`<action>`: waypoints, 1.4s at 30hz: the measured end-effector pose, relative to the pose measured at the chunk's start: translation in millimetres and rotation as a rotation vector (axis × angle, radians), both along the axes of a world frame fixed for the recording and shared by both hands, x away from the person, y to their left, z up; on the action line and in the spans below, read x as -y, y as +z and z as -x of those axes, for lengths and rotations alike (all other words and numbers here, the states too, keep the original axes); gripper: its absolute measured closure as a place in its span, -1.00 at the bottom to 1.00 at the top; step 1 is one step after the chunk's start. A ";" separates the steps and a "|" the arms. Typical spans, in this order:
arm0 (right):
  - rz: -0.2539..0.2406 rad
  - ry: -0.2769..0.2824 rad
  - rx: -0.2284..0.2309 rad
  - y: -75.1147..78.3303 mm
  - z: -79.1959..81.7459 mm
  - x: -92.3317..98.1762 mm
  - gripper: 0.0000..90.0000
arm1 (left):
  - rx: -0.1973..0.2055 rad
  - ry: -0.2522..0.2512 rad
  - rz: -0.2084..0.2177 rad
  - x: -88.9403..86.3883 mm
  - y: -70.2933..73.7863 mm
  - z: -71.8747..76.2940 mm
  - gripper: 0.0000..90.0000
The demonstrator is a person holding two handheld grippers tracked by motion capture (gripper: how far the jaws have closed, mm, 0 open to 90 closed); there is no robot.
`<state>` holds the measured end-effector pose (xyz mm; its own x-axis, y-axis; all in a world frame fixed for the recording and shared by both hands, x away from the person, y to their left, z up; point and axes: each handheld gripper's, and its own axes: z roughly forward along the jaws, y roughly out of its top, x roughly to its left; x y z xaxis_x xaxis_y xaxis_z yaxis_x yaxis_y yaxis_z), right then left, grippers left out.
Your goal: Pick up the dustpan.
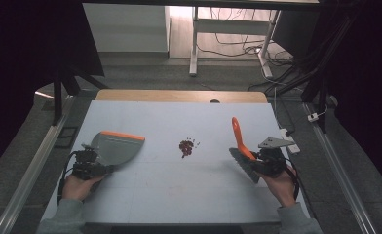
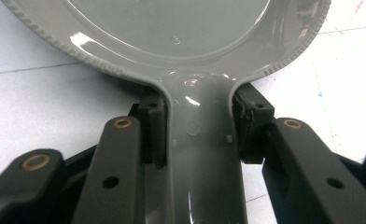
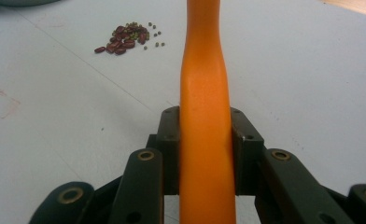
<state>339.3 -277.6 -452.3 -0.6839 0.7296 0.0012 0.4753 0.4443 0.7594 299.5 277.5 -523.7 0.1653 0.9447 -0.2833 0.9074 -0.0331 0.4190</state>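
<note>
A grey dustpan (image 1: 115, 147) with an orange front lip lies on the white table (image 1: 169, 190) at the left. My left gripper (image 1: 97, 163) is shut on its grey handle (image 2: 202, 154), both pads pressing the handle's sides. At the right, my right gripper (image 1: 258, 158) is shut on the orange handle (image 3: 205, 130) of a small brush (image 1: 242, 158); the handle rises up and away while the dark bristles hang toward the table. A small pile of dark red beans and tiny green seeds (image 1: 186, 147) lies mid-table between the two tools, also at upper left (image 3: 127, 38) in the right gripper view.
The table's wooden far edge (image 1: 179, 95) borders a dark floor with desk legs and cables. Metal rails run along both sides of the table. A white power strip (image 1: 289, 139) lies off the right edge.
</note>
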 end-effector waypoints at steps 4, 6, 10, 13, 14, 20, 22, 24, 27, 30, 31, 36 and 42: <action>-0.001 -0.001 0.003 0.6 0.2 0.3 0.56 | 0.013 -0.002 -0.007 -0.6 0.5 0.4 0.37; 0.001 0.000 0.004 0.7 0.1 0.8 0.56 | 0.019 -0.003 -0.006 -1.3 0.6 0.5 0.37; -0.001 -0.001 0.006 0.8 0.2 1.0 0.56 | 0.032 -0.005 -0.002 -3.4 1.5 1.3 0.37; -0.003 -0.002 0.007 1.0 0.4 0.9 0.56 | 0.042 -0.009 0.002 -5.2 2.3 2.0 0.37; -0.001 -0.001 0.007 1.2 0.4 1.0 0.56 | 0.047 -0.011 0.005 -5.7 2.7 2.2 0.37; -0.004 -0.003 0.013 1.9 0.8 1.2 0.56 | 0.100 -0.023 0.031 -8.9 8.5 5.3 0.37; -0.008 -0.005 0.015 2.2 1.0 0.9 0.57 | 0.125 -0.024 0.029 -9.2 10.4 6.7 0.37; -0.009 -0.003 0.016 2.9 1.1 1.0 0.56 | 0.149 -0.033 0.035 -10.4 12.9 7.9 0.37; -0.014 -0.004 0.019 3.6 1.3 1.3 0.56 | 0.173 -0.046 0.052 -12.1 15.2 9.4 0.37; -0.018 -0.006 0.020 4.3 1.4 1.7 0.56 | 0.186 -0.059 0.061 -13.0 16.4 10.4 0.37; -0.020 -0.007 0.021 4.3 1.5 1.7 0.56 | 0.190 -0.063 0.064 -13.2 16.7 10.7 0.37; -0.021 -0.006 0.024 5.1 1.7 2.1 0.56 | 0.212 -0.084 0.072 -13.4 19.4 12.1 0.37; -0.024 -0.007 0.029 6.1 2.0 2.6 0.56 | 0.254 -0.140 0.092 -14.3 25.8 14.8 0.37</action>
<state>337.3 -280.1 -446.2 -0.6790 0.7341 -0.0008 0.4560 0.4226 0.7833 284.7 291.8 -497.9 0.3683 0.8800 -0.2999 0.7626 -0.1014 0.6389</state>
